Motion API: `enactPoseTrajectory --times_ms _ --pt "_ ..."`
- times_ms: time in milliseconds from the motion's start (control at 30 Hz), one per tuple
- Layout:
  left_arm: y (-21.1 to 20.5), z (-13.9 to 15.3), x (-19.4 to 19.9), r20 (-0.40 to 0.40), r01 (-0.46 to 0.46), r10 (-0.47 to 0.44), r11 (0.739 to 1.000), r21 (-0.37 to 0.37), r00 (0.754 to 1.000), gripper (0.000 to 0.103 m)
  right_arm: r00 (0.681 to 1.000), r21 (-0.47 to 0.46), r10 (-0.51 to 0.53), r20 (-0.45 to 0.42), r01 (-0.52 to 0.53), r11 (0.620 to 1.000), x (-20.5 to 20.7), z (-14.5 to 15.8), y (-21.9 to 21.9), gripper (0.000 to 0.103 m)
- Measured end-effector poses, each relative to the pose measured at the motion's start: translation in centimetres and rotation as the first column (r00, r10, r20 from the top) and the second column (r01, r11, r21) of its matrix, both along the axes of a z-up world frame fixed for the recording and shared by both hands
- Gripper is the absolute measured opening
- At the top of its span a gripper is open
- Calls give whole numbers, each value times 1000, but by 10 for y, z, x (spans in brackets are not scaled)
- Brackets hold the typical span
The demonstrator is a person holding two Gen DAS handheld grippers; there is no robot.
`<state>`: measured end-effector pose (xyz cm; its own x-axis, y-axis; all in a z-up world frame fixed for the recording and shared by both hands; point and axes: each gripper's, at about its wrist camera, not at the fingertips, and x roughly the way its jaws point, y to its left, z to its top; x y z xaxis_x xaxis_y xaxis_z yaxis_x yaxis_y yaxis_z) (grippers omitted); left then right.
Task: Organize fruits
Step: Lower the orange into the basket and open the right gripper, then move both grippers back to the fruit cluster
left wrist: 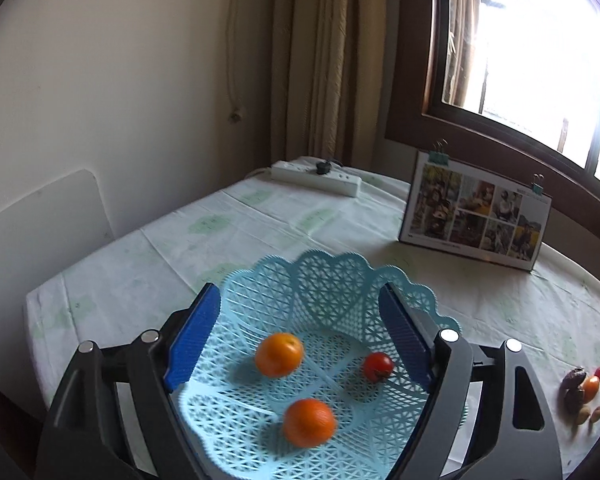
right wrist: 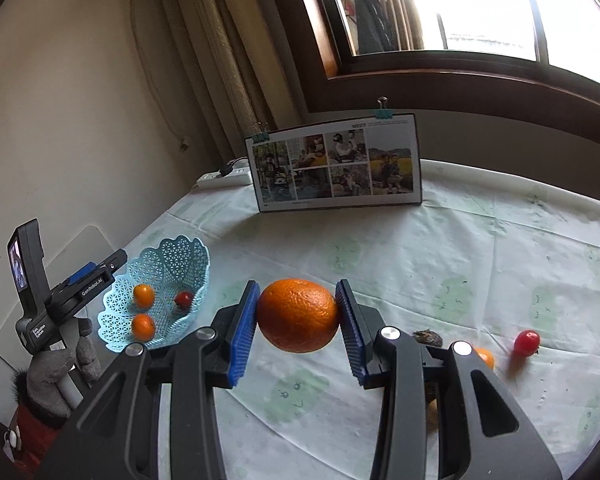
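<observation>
A light blue lattice basket (left wrist: 332, 280) holds two small oranges (left wrist: 279, 354) (left wrist: 309, 422) and a red cherry tomato (left wrist: 377, 366). My left gripper (left wrist: 298, 288) is open, and its blue pads (left wrist: 192, 340) stand wide apart over the basket's near side. In the right wrist view the left gripper (right wrist: 100, 270) sits at the left rim of the basket (right wrist: 168, 256). My right gripper (right wrist: 298, 284) is shut on a large orange (right wrist: 298, 314), held above the tablecloth to the right of the basket.
Loose small fruits lie on the cloth at the right: a red tomato (right wrist: 526, 342), a small orange one (right wrist: 485, 356) and a dark dried piece (right wrist: 428, 338). A photo calendar (right wrist: 336, 164) and a power strip (right wrist: 224, 178) stand at the back. A gloved hand (right wrist: 56, 372) holds the left tool.
</observation>
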<state>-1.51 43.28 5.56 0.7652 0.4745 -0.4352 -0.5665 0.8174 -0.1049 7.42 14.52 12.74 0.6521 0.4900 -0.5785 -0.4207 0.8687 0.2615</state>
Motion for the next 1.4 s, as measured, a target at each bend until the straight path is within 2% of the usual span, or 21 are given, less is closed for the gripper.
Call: enactPoseTrajectory --times_ms 100,233,300,367,567,900,1067,1167,1400 --pt "4 3 -12 11 -34 34 998 54 999 83 999 0 39 9 -39 999 -4 4 24 40" --pt "4 7 -26 19 -62 60 988 142 998 90 995 0 97 2 -97 995 -5 4 60 40" --pt "4 8 -33 23 -72 69 980 187 997 91 992 0 124 -5 -124 992 -5 2 78 40" --pt "5 9 -39 24 -73 70 976 204 997 91 989 -1 149 -13 -149 989 -5 -1 96 40" --pt "23 6 -57 37 -101 95 977 186 995 93 973 -5 224 -48 -224 975 -4 -16 148 40" --pt "51 0 -80 47 -171 166 974 151 985 93 950 -29 291 -114 -296 955 4 -44 199 40" --pt "56 0 -86 58 -192 186 971 139 981 94 950 -16 288 -123 -292 956 10 -48 202 42" --pt "57 1 -89 66 -203 196 970 136 978 97 955 -9 277 -111 -279 960 10 -43 196 47" --pt "49 8 -89 81 -195 185 971 139 979 99 972 19 227 -64 -227 974 8 -23 170 48"
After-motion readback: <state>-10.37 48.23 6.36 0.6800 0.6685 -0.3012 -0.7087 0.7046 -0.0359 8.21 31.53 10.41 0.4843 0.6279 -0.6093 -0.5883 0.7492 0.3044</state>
